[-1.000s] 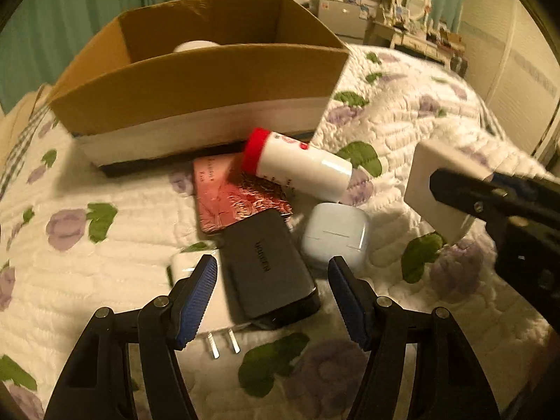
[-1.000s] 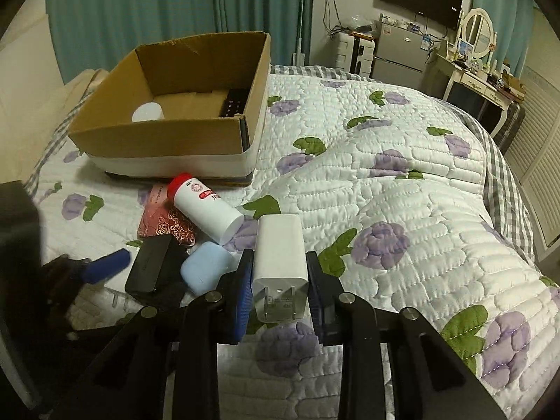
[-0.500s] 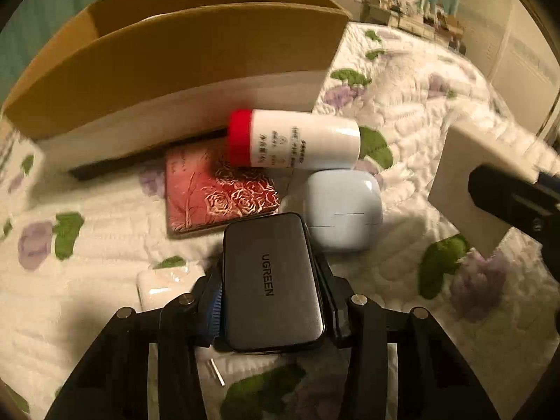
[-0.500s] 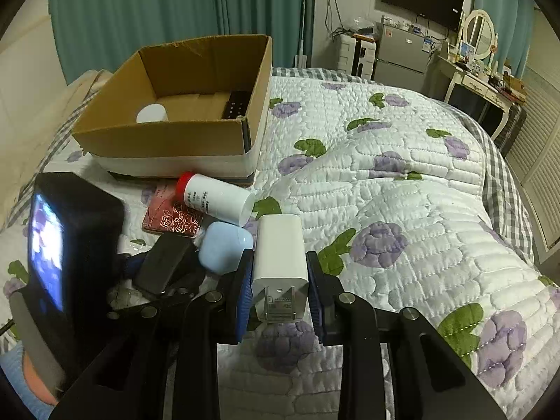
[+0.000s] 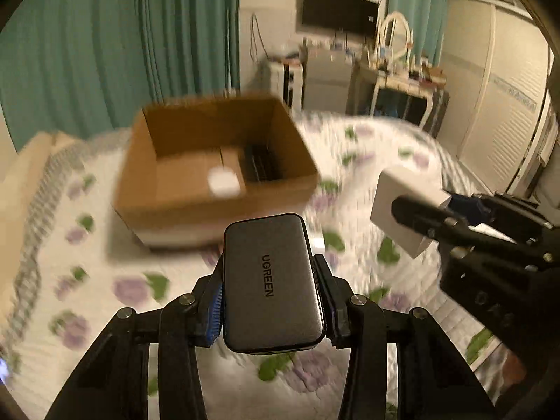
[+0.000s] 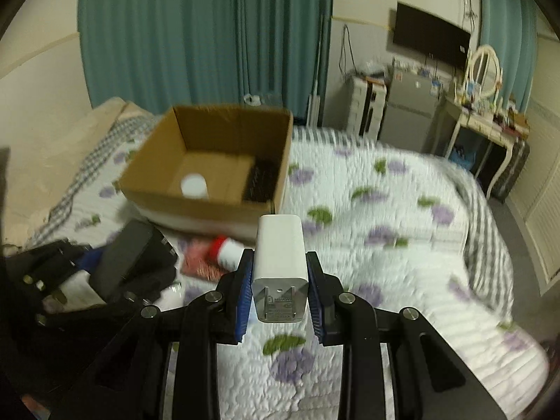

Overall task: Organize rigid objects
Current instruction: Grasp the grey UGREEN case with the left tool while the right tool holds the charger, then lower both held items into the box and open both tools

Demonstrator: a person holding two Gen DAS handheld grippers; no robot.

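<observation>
Left gripper point(image 5: 271, 294) clamped grey charger point(image 5: 271, 281); right gripper point(image 6: 280, 288) gripped white plug point(image 6: 280, 266). Cardboard box point(image 6: 164, 197) ahead on bed point(image 6: 385, 266), unobstructed; red-capped bottle point(image 6: 229, 250) lay below, blurred.

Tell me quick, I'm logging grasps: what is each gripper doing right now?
Left gripper: closed on the dark grey UGREEN charger.
Right gripper: closed on the white plug adapter.

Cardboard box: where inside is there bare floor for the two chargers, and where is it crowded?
Inside the box, bare cardboard floor shows between the white round object near the front-left and the dark item along the right wall, and behind the white object toward the back wall. The right side is taken. Outside, the quilt by the box's front is crowded with the red-capped bottle.
</observation>
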